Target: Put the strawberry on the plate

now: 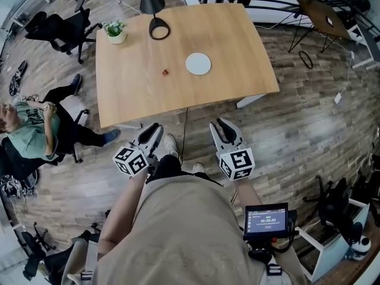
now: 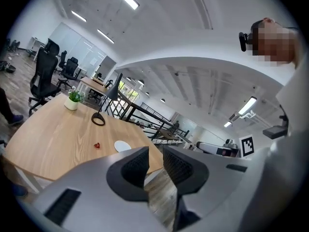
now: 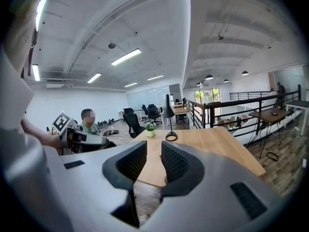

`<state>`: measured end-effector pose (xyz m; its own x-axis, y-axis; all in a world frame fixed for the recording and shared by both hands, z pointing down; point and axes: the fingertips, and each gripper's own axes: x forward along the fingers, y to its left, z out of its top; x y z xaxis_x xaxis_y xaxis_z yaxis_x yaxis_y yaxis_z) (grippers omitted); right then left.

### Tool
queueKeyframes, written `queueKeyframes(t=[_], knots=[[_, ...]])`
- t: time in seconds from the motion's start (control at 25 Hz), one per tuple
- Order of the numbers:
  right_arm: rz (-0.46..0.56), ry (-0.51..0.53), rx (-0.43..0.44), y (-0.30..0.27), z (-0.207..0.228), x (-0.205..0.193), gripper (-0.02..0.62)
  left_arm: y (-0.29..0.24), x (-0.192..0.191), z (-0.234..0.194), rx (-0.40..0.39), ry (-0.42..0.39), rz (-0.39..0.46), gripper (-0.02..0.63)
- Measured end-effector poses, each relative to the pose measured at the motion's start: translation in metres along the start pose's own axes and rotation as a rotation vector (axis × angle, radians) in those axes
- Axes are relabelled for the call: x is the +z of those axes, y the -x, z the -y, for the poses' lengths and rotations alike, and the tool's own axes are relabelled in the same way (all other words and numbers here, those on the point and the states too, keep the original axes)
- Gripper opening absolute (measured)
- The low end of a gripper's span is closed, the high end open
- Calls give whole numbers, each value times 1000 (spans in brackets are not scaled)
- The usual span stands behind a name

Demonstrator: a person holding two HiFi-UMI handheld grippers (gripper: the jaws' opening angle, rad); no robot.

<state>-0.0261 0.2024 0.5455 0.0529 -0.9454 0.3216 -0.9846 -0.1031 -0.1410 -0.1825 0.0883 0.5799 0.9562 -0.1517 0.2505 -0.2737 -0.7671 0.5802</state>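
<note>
A small red strawberry [image 1: 165, 72] lies near the middle of the wooden table [image 1: 237, 82], with a white round plate [image 1: 198, 63] just to its right. Both grippers hang over the floor, short of the table's near edge. My left gripper [image 1: 151, 135] has a narrow gap between its jaws and nothing in it. My right gripper [image 1: 224, 129] stands the same way, empty. In the left gripper view, the strawberry [image 2: 97, 145] and plate [image 2: 122, 146] show beyond the left gripper [image 2: 155, 164]. The right gripper [image 3: 154, 161] faces the table [image 3: 207, 144]; strawberry and plate are hidden there.
A black desk lamp [image 1: 155, 16] and a potted plant [image 1: 115, 31] stand at the table's far side. A seated person [image 1: 35, 126] is on the floor side to the left, among office chairs [image 1: 62, 28]. A second table [image 1: 323, 13] stands far right.
</note>
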Motion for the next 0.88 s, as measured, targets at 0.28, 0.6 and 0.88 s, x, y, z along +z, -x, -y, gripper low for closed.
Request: queueKeyframes(t=[0.28,0.6,0.88], knots=[[20,33,-5,-73,-1,44,95,-21,67,-55,-21,-50,22,74],[1,67,9,-141,-16,64,95,-18,100,-113,-9,-25,32,74],[-20,103,25,-184,-22,67,95,-13,108,-140,-2,-11,39,74]])
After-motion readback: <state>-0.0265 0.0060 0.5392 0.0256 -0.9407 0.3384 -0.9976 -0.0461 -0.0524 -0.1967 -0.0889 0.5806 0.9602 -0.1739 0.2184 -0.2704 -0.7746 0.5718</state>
